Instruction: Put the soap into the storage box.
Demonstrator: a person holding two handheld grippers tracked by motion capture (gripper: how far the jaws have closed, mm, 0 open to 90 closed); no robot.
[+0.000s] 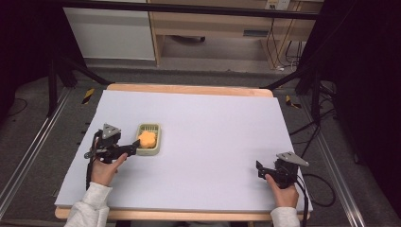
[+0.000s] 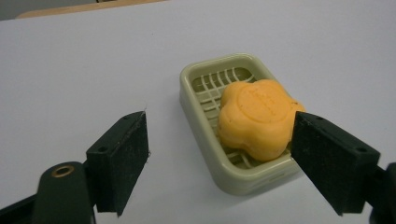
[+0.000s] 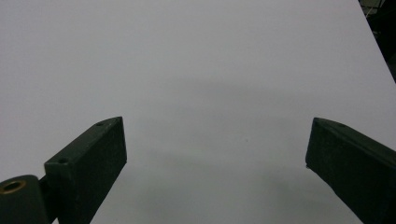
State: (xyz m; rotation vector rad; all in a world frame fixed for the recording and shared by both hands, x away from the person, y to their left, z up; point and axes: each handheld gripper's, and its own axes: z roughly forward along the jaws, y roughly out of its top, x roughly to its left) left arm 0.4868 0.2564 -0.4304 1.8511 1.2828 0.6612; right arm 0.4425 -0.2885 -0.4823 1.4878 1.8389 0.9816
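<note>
Your left gripper [image 2: 219,154] is released, jaws apart and empty, just short of the orange flower-shaped soap bar [image 2: 257,119]. The soap lies in the pale green slotted plastic dish [image 2: 205,135] near the bench's left edge. Grasping remains. Your right gripper [image 3: 217,154] is released, idle.

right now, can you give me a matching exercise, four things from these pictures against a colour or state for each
Things:
1. soap
2. soap dish
3. left claw
4. right claw

Descriptions:
a. pale green, slatted inside
b. open over bare table, nothing between its jaws
c. orange, flower-shaped
d. open just beside the dish, gripping nothing

Pairs: 1-c, 2-a, 3-d, 4-b
</note>
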